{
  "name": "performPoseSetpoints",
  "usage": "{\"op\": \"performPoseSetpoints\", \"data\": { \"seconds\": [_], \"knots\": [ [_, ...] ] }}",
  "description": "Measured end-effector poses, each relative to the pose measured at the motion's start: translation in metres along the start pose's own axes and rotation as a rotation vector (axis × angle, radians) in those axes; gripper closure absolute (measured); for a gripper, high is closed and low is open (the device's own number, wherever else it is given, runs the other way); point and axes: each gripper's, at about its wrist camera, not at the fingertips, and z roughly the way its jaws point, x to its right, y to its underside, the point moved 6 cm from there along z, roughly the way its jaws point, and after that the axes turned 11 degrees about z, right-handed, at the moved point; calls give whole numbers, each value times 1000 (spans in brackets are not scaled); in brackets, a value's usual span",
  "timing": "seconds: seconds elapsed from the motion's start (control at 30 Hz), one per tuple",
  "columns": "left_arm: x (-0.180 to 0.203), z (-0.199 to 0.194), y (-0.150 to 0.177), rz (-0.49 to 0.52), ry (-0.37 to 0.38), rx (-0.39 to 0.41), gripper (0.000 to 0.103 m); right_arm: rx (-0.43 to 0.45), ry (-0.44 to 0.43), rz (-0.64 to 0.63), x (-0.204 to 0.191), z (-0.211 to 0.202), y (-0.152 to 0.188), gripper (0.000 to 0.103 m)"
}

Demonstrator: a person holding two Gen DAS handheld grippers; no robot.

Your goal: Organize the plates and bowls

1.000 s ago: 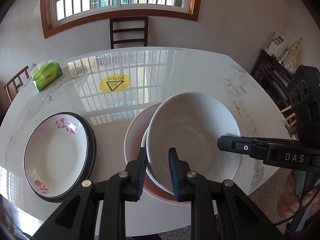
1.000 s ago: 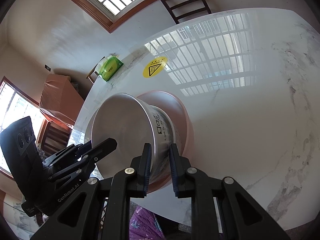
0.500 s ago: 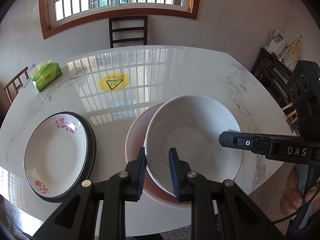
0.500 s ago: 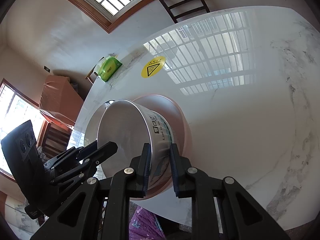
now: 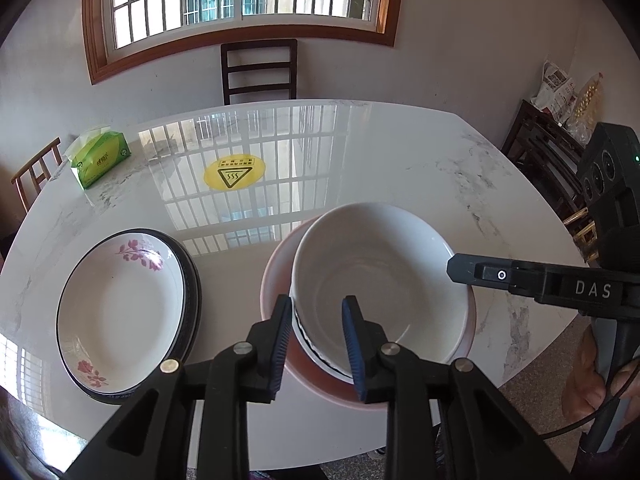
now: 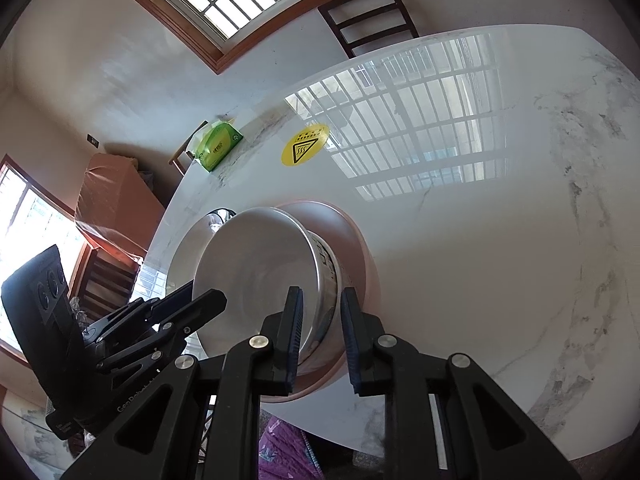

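On the counter (image 5: 400,152), my white bowl (image 5: 372,280) sits in the pink plate (image 5: 280,276). My left hand-held gripper (image 5: 316,340) has just been opening, its pads now clear of the rim between them. My right hand-held gripper (image 6: 320,336) straddles the opposite rim; I cannot tell whether it grips.

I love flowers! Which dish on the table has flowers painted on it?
The floral plate, left of the others, has pink flowers and a dark rim. The white bowl and pink plate under it are plain inside.
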Motion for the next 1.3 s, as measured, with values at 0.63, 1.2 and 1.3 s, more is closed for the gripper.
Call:
{"op": "performPoseSetpoints", "data": {
  "seconds": [0.63, 1.2, 1.3],
  "knots": [
    [-57, -5, 26, -145, -20, 14, 52, 80, 37, 9, 23, -20, 4, 83],
    [-61, 17, 32, -219, 136, -61, 52, 57, 71, 11, 26, -13, -3, 77],
    [-63, 21, 33, -248, 162, -77, 52, 48, 85, 5, 24, -12, -2, 77]
  ]
}}
